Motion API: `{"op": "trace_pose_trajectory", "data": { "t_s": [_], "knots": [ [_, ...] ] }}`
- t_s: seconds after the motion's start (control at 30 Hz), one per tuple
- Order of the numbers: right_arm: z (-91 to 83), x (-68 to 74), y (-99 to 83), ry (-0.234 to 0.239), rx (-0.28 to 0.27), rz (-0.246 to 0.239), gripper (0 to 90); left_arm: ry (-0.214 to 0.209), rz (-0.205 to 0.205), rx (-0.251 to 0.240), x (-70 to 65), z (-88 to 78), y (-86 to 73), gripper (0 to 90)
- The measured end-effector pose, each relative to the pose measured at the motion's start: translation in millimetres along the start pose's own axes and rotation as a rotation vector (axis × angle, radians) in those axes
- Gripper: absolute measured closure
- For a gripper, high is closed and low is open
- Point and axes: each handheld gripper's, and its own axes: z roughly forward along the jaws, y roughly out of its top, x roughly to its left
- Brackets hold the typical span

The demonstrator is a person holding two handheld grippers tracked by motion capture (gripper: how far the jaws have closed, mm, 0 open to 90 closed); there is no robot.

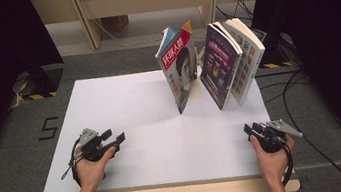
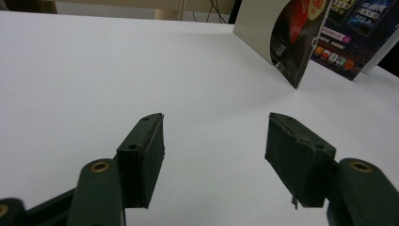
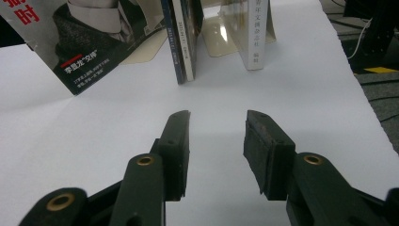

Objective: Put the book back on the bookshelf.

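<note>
Dark-curtained room, grey carpet, and a white tabletop (image 1: 124, 107) taking up most of the high view. Bare across the near half and the whole left side.

At the far right part of it, a short row of reading matter standing on lower edges, long axes up and tilted rather than plumb: portrait magazine (image 1: 181, 69) at the left end, purple-covered book (image 1: 220, 66) just right of it with a gap between, white book (image 1: 248, 52) close behind that. Between them, low down, a beige bookend (image 3: 219, 40).

Left gripper (image 1: 115, 136) low over the near left of the table, jaws spread wide with nothing between, aimed right and forward at the portrait magazine — well apart from it, only bare white surface in between.

Right gripper (image 1: 251, 129) at the near right edge, jaws part-way apart and empty, looking straight up the table at the purple-covered book's lower edge. Judged the nearer of the two hands to the row — no obstacle ahead, though the tight spacing at the right end leaves little room for a jaw beside the white book.
</note>
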Motion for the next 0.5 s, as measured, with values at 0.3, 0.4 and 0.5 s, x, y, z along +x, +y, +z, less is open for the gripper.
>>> {"op": "trace_pose_trajectory", "data": {
  "t_s": [0.3,0.4,0.5],
  "knots": [
    [0.1,1.3,-0.8,0.001,0.005,0.002,61.4,0.026,-0.022,0.006,12.8,-8.9,-17.2,37.1],
    [0.8,1.5,-1.2,0.0,0.003,0.004,61.3,0.028,-0.03,0.004,14.3,-10.3,-19.7,37.1],
    [1.4,1.2,-1.6,0.0,0.005,0.001,60.9,0.034,-0.034,-0.005,16.4,-13.5,-21.6,37.1]
  ]
}}
